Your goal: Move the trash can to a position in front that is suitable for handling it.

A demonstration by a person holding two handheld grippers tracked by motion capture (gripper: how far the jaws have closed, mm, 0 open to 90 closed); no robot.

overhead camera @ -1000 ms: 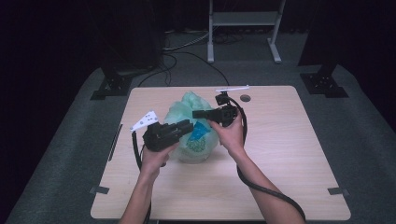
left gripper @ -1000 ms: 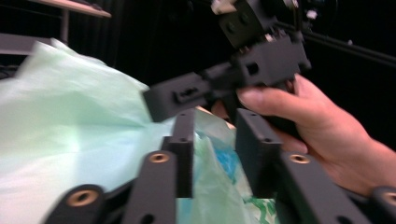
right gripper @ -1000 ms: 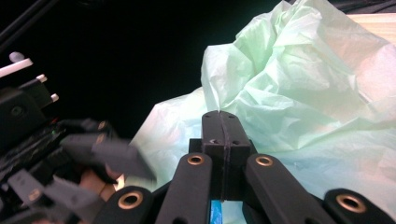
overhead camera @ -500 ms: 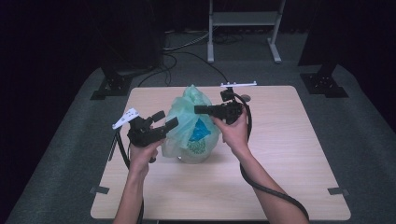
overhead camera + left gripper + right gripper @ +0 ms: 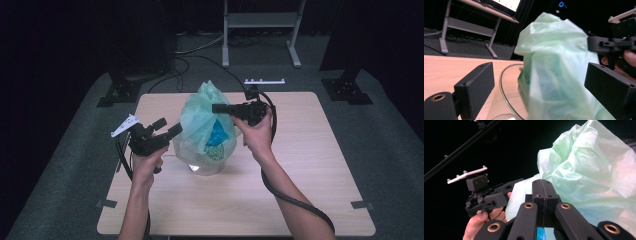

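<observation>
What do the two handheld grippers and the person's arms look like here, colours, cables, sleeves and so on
Both grippers are matt black, each with two flat rectangular jaws on link arms with brass-coloured pivot rings. The left gripper carries a pale three-cornered plate on top; the right gripper trails a thick black cable that loops back along the forearm. Both forearms are bare, no sleeves, no gloves.

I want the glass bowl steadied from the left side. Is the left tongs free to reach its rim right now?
Probably yes. The left tongs are open, and the glass bowl has its rim bare between their jaws on that side; the green bag covers only the rest.
</observation>
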